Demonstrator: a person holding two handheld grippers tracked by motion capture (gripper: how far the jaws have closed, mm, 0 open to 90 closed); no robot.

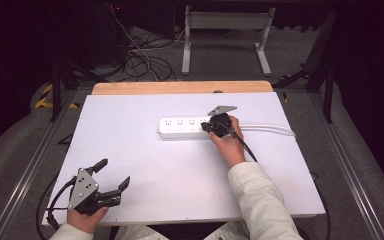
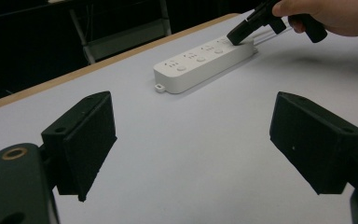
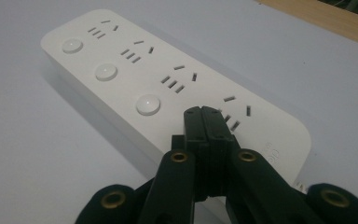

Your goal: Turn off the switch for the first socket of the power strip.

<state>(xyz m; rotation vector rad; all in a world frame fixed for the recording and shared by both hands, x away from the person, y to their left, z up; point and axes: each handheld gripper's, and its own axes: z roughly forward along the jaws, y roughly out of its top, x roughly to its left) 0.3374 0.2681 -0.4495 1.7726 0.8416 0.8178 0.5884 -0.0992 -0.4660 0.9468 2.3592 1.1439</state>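
My right claw point(image 3: 208, 116), jaws pressed together, pokes the power strip point(image 3: 121, 70) switch near its cable end; left claw point(image 1: 111, 175) idles wide at the surface's near-left corner.

Faint embossed marking on the white power strip point(image 3: 177, 88) near its cord end, too small to read

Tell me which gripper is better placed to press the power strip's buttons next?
The right gripper: its shut jaws are already on the power strip, beside the buttons. The left gripper is open, near the table's front edge.
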